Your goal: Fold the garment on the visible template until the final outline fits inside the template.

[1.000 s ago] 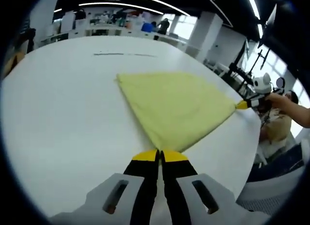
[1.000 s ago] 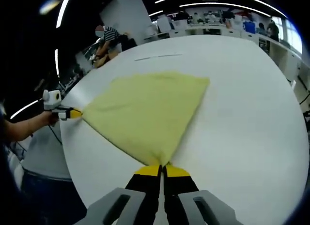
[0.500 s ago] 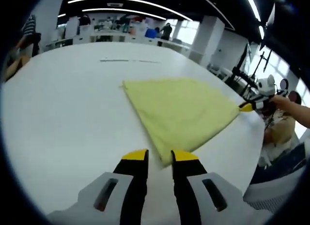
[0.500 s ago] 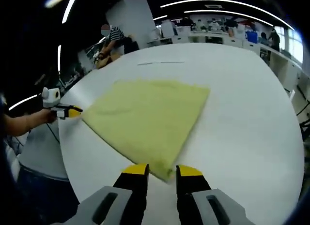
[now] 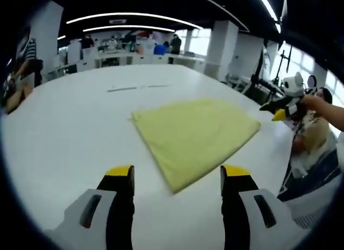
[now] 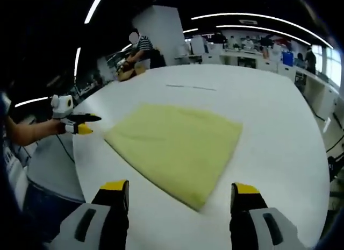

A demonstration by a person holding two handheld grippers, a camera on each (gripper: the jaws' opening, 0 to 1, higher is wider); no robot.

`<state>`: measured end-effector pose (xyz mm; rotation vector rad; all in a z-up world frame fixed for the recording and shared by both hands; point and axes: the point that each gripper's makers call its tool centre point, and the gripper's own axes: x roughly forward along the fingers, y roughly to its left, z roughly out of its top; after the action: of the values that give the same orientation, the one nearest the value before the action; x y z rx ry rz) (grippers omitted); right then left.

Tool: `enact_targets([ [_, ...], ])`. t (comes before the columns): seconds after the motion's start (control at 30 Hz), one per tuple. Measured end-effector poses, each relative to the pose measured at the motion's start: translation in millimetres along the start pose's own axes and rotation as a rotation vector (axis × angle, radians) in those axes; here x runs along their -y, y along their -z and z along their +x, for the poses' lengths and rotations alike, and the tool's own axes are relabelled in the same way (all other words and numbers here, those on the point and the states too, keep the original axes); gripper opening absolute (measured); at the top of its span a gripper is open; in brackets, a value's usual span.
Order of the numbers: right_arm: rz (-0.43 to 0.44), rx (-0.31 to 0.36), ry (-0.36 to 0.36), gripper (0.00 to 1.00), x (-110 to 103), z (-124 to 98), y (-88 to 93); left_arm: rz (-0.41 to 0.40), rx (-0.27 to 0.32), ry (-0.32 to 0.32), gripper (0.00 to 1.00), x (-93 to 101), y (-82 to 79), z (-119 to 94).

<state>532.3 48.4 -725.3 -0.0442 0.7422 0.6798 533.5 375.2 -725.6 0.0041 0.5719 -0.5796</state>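
Observation:
A yellow garment (image 5: 196, 134), folded flat into a rough four-sided shape, lies on the round white table (image 5: 70, 131). In the left gripper view my left gripper (image 5: 178, 175) stands wide open just short of the garment's near corner, holding nothing. My right gripper (image 5: 280, 109) shows at the right, off the cloth, in a hand. In the right gripper view the garment (image 6: 177, 142) lies ahead of my open right gripper (image 6: 180, 188), its near corner between the spread jaws. My left gripper (image 6: 79, 124) hovers at the left, clear of the cloth, jaws apart.
A thin dark line (image 5: 137, 88) is marked on the table beyond the garment, also visible as a line (image 6: 191, 87) in the right gripper view. The table edge (image 6: 80, 169) runs near my body. A person (image 6: 142, 45) and desks stand in the background.
Both grippers have let go of the garment corners, opened wide and drawn back and up. The garment now lies flat on the table.

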Motion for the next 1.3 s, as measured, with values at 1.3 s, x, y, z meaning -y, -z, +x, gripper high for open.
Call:
enact_targets([
  [1.3,-0.12,0.094,0.012,0.98,-48.7,-31.9,-0.8,0.105,0.075,0.031,0.98,29.6,-28.1,-33.7],
])
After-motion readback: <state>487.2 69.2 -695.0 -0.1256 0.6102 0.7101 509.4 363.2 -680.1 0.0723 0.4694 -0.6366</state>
